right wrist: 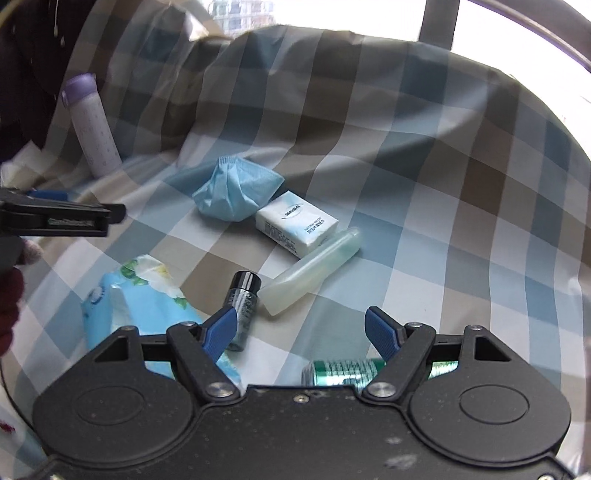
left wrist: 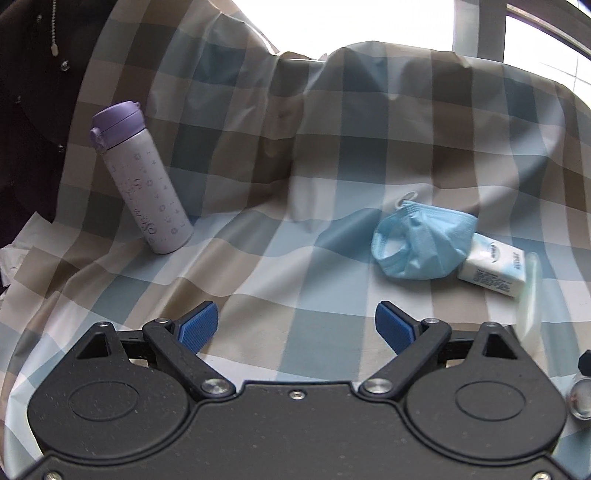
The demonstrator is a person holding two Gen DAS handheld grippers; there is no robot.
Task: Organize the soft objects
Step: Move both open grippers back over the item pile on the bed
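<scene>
Both grippers angle down over the checked cloth (left wrist: 258, 258) with jaws spread and nothing between them: the left gripper (left wrist: 295, 326) before bare cloth, the right gripper (right wrist: 301, 330) above a small dark bottle (right wrist: 242, 295). The blue face mask (left wrist: 421, 243) lies crumpled against the white tissue pack (left wrist: 493, 273). Only the right view shows the pale tube (right wrist: 314, 273), floral tissue packet (right wrist: 147, 299) and green can (right wrist: 343, 371); the purple-lidded flask (left wrist: 142, 181) is sharper in the left view.

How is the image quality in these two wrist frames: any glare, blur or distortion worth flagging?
Left wrist: window blown out white behind the checked cloth; fisheye bends the edges; face mask sharp. Right wrist: purple-capped bottle smeared by motion blur, window glare at top right, tissue pack readable.
</scene>
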